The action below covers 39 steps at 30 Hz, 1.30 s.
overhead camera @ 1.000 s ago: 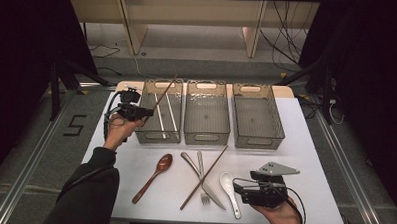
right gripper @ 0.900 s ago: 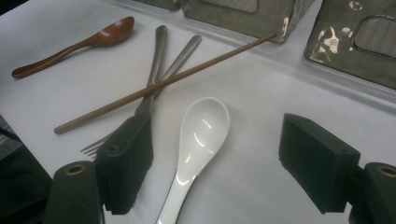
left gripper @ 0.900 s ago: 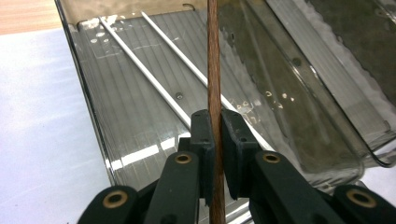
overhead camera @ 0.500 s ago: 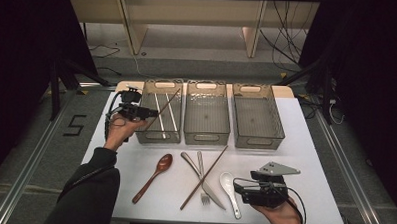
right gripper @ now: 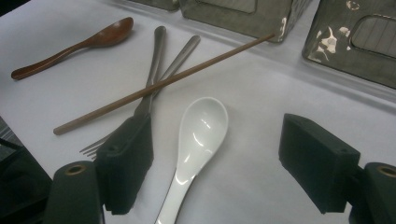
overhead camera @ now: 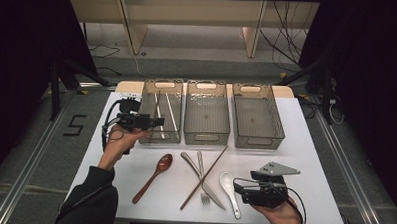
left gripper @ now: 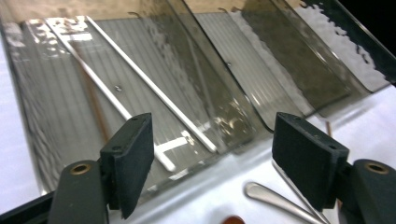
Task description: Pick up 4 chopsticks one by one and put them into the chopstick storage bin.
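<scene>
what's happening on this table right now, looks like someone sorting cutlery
A person holds a gripper in each hand at a white table with three clear bins. The left gripper is open and empty over the leftmost bin, which holds chopsticks. The right gripper is open, beside a white ceramic spoon. A wooden spoon, a knife, a fork and one brown chopstick lie loose on the table. The other two bins look empty.

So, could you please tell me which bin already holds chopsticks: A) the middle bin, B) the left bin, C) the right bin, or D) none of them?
B: light chopsticks lie inside the left bin, seen in both the high view and the left gripper view, while the middle bin and right bin hold nothing.
</scene>
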Available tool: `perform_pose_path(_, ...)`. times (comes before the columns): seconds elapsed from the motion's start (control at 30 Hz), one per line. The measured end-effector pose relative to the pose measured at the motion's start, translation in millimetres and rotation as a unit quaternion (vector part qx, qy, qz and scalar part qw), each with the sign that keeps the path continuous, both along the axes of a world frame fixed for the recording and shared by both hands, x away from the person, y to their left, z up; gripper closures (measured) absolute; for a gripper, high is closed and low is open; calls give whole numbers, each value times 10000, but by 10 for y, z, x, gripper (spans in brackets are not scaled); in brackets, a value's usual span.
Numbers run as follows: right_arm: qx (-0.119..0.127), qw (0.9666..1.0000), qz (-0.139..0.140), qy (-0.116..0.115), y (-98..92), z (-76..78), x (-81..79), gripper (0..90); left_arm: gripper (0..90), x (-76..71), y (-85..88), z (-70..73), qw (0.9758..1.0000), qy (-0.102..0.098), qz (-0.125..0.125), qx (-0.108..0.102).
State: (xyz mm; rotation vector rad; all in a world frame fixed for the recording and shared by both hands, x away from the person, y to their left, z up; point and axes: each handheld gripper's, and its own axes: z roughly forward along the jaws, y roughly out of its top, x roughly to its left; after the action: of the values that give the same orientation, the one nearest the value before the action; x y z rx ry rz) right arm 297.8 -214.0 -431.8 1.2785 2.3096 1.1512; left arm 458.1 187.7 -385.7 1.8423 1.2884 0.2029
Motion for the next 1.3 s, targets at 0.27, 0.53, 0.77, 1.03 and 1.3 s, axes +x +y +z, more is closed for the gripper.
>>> perform_pose_path(0.27, -19, 10000, -7, -16, -7, -4, 3, 270, 259, -207, -123, -53, 9998, 20, -182, -23)
perform_pose_path(0.53, -30, 10000, -8, -10, -13, -8, -6, 269, 241, -360, -344, -115, 9985, 116, -519, 140)
perform_pose_path(0.77, -36, 10000, -18, -21, -34, -9, -10, 269, 234, -457, -400, -126, 9976, 128, -660, 177)
perform_pose_path(1.03, -36, 10000, -25, -39, -35, -9, -18, 269, 229, -550, -451, -174, 9970, 189, -726, 182)
perform_pose_path(1.3, -27, 10000, -38, -85, -43, -3, -24, 269, 225, -663, -624, -287, 9939, 309, -1008, 321)
